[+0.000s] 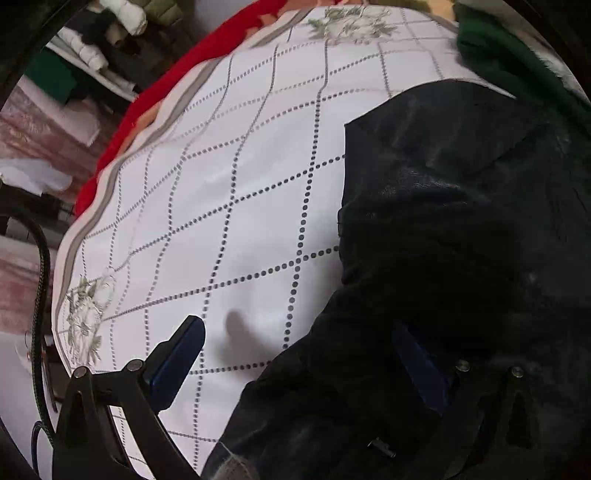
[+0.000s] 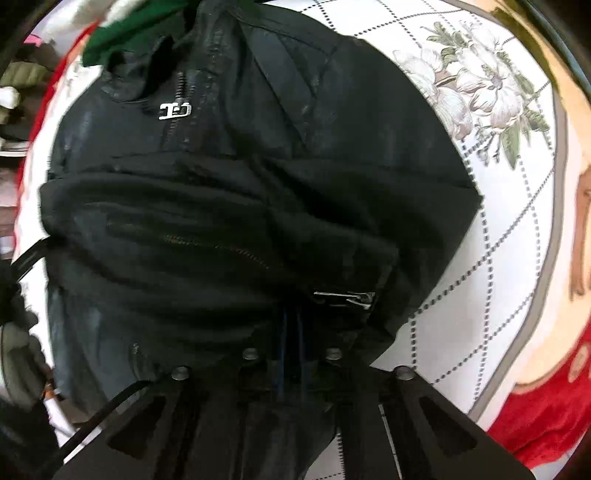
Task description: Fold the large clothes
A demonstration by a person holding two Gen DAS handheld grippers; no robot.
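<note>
Jacket [image 2: 229, 192] beneath steeply down-tilted right hand-held gripper [image 2: 291, 332].

The black jacket [image 1: 461, 240] runs off the right and bottom edges of the left wrist view, so its full outline cannot be told. The right finger [image 1: 417, 362] of the left hand-held gripper [image 1: 299, 354] is nearly lost against the dark fabric. In the right wrist view the closed fingertips of the right hand-held gripper [image 2: 291, 332] sit in dark folds; whether they pinch fabric cannot be told. The green garment [image 2: 136, 26] is blurred and cut by the top edge. The metal emblem [image 2: 175, 110] is too small to read.
</note>
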